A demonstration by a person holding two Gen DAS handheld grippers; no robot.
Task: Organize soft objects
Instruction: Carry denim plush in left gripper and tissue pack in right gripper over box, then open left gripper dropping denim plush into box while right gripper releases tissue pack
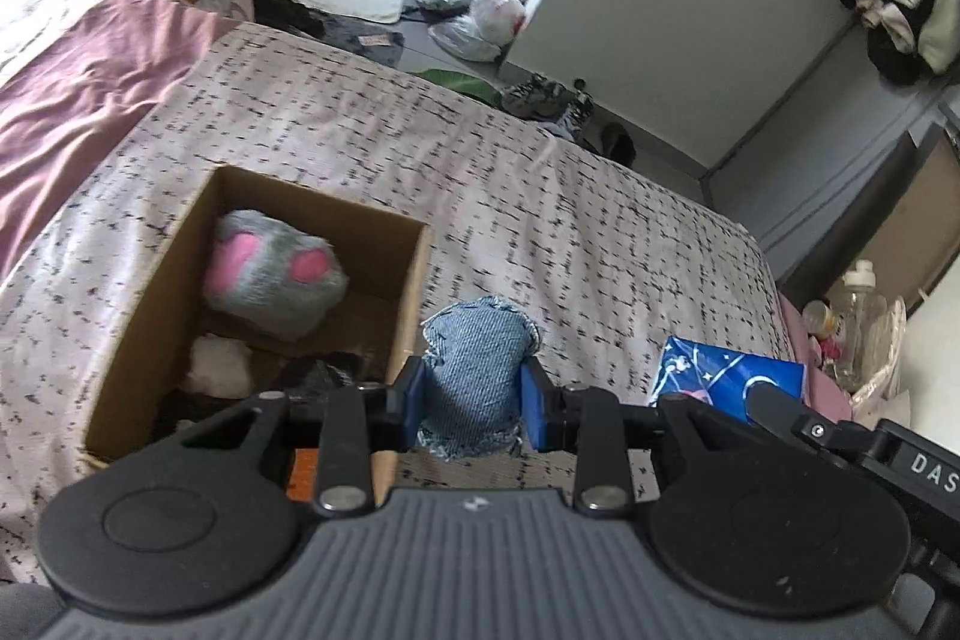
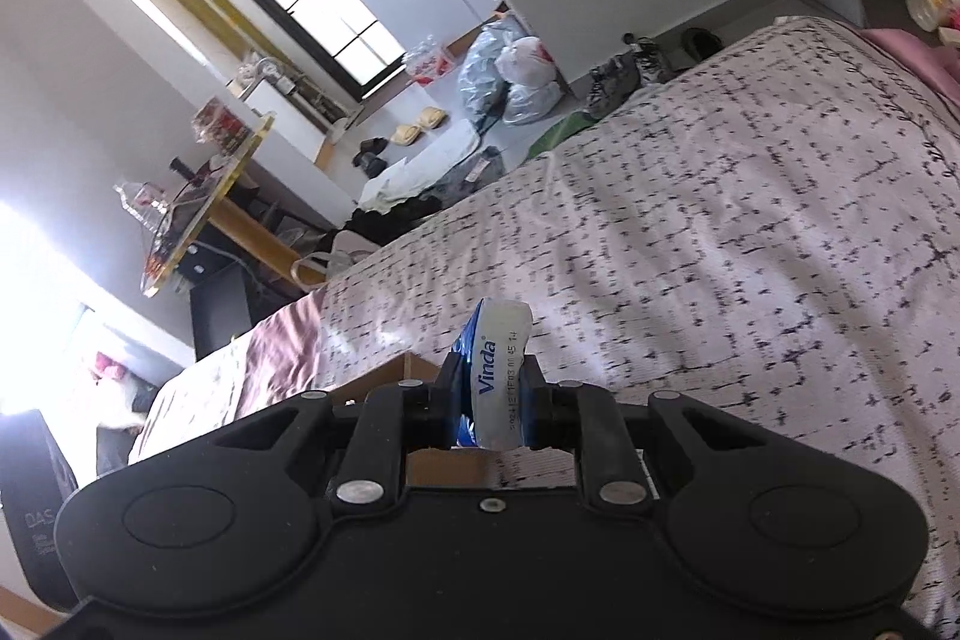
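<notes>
- Your left hand-held gripper (image 1: 474,400) is clamped on a soft faded-blue denim pouch with frayed edges (image 1: 477,370), held above the bed with its speckled pale cover (image 1: 540,220).
- Your right hand-held gripper (image 2: 485,388) is clamped on a blue-and-white plastic tissue pack (image 2: 495,370).
- Left of the pouch, an open brown cardboard box (image 1: 138,340) rests on the bed, holding a grey plush paw with pink pads (image 1: 273,274).
- Far off, shoes and bags litter the floor.
</notes>
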